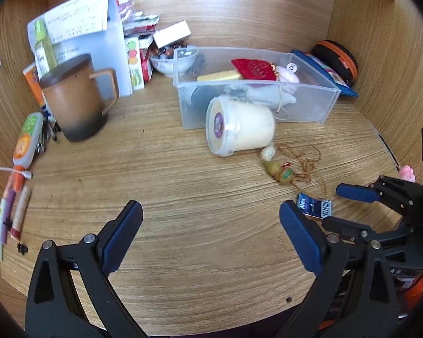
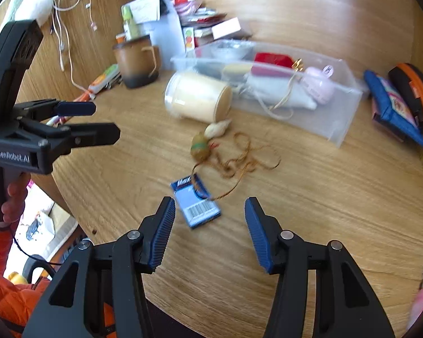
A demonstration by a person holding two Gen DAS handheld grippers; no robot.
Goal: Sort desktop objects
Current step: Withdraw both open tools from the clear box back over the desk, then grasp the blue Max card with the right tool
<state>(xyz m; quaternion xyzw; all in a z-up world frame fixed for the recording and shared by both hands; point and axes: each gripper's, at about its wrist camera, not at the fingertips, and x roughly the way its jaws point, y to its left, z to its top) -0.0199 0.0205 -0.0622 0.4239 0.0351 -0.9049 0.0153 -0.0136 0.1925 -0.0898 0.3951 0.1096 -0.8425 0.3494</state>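
A clear plastic bin (image 1: 310, 104) (image 2: 347, 107) at the back of the desk holds a red pouch, a pink case and a grey cloth. A cream tub (image 1: 242, 126) (image 2: 197, 100) lies on its side against the bin's front. A beaded cord charm (image 1: 284, 169) (image 2: 211, 146) and a small blue box (image 1: 314, 205) (image 2: 196, 204) lie on the wood. My left gripper (image 1: 211, 233) (image 2: 98, 119) is open and empty above bare desk. My right gripper (image 2: 210, 229) (image 1: 338, 200) is open and empty, just short of the blue box.
A brown lidded mug (image 1: 76, 98) (image 2: 136, 60), papers, small boxes and a bowl stand at the back left. Tubes and pens (image 1: 17, 174) lie along the left wall. A blue pouch (image 2: 392, 107) and an orange-black case (image 2: 414, 93) lean at the right wall.
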